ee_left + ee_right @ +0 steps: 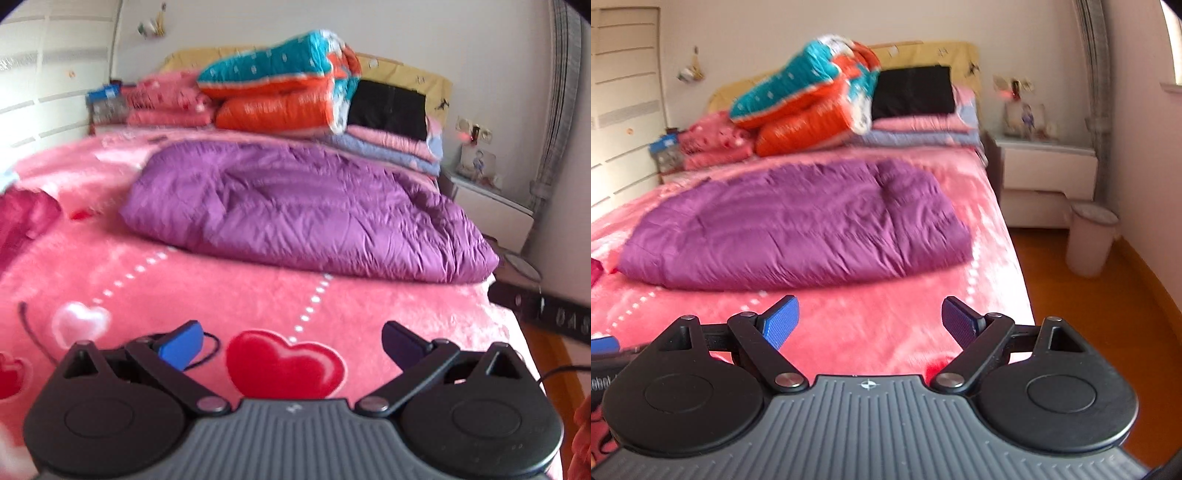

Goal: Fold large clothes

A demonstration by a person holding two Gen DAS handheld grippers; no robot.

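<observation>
A large purple padded garment [306, 206] lies bunched and folded over on the pink heart-print bedspread [184, 280], in the middle of the bed. The right wrist view shows the same purple garment [798, 225] lying on the bedspread [871, 332]. My left gripper [291, 345] hovers open over the near part of the bed, well short of the garment, nothing between its blue pads. My right gripper [870, 321] is open too, near the bed's right edge, also short of the garment. A black part of the right gripper [546, 306] shows at the left wrist view's right edge.
Stacked quilts in teal and orange [288, 92] and pink bedding [170, 99] crowd the headboard end, with a black folded item [388, 107]. A dark red cloth [22, 218] lies at the bed's left. A white nightstand [1045, 177] and bin [1089, 240] stand right of the bed on the orange floor.
</observation>
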